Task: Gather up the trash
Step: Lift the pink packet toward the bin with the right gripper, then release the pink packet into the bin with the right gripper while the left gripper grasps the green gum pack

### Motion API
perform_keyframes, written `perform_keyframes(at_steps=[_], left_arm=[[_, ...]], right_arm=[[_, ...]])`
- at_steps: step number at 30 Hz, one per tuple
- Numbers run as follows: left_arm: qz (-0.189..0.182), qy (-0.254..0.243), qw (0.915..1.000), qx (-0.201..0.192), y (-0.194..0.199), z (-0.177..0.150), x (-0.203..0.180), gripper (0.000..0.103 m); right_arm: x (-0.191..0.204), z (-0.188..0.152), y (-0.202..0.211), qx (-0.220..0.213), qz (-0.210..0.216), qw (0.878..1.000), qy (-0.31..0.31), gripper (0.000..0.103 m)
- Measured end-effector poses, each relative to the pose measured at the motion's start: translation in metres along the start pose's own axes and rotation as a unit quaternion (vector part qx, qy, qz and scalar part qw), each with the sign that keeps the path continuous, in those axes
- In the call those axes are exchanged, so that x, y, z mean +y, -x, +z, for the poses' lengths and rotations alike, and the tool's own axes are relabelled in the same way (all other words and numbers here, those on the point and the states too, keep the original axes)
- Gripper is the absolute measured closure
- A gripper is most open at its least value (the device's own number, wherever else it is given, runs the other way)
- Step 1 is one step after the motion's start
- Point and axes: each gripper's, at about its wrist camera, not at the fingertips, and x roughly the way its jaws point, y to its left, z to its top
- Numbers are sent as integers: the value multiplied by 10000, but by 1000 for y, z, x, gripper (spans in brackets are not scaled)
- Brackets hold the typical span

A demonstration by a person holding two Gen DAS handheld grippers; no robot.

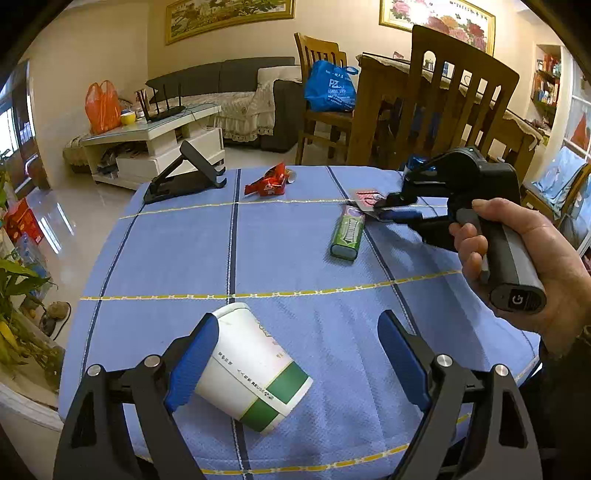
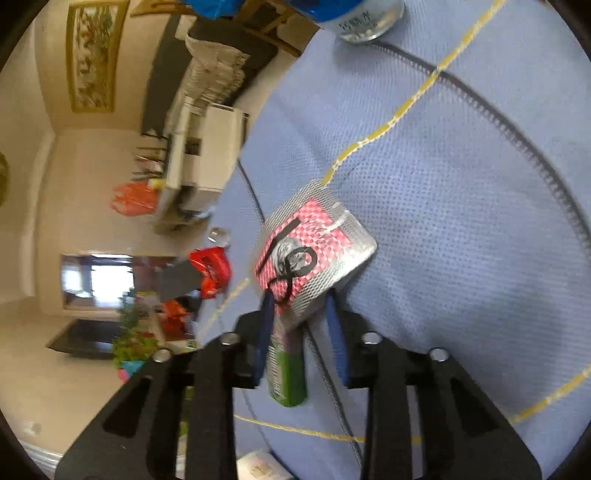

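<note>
Left wrist view, near edge: left tool wide open, pads not pressing, hovering low over paper cup lying on its side on blue cloth of table; left pad just beside/maybe touching cup wall, right pad well apart, so nothing gripped yet; prob. lined up to straddle the cup for the next pick. Cup mouth tipped toward the tool, base pointing away, so likely to roll if nudged. Further out, green gum pack flat on cloth, its far end under the foil wrapper. Right hand wrapped round handle of right tool, angled down at that wrapper. Right wrist view, near to far: right tool closed on silver-and-pink foil wrapper w/ black scribble, pads pinching its near edge, wrapper tilted up off the cloth, so judged just lifted; thin foil, so a narrow pinch needed. Gum pack seen below, between the fingers but not held. Blue-lidded jar beyond, at far side. Back in left view, far end of table: red snack wrapper crumpled, black phone stand beside it. No bin or bag for trash seen on the table; chairs and room beyond.
</note>
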Motion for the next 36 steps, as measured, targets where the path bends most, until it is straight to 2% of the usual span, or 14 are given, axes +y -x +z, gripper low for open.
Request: perform_keyframes(at_steps=[5,11,15,22,25,29,33,34,36], left_arm=[[29,-34,10000,25,-1,2,-3,17],[42,-196,9998,24,-1,4,-15,17],[108,-356,9993,-60,3,7,-22,17],[194,-467,9986,-121,-4,30,-37,16],[223,-582,9980,-94,-19,49,-50,16],[59,-650,9978,106,-52,81,-57,16],[-410,-705,9944,673,-99,108,-61,16],[-387,-765,9927,854,-111,112,-63,19],[-116,-840,9896,1163,-133,112,-67,21]], right_arm=[[5,1,13,-142,322,9992,212,102],[11,7,35,-254,623,9971,351,102],[7,6,58,-341,635,9959,556,102],[-30,2,118,-419,497,9928,1008,102],[-53,4,152,-538,419,9915,1106,102],[-82,15,191,-919,384,9893,1070,102],[-122,32,224,-1295,525,9871,781,102],[-135,36,231,-1399,600,9862,655,102],[-155,41,239,-1508,775,9846,414,102]])
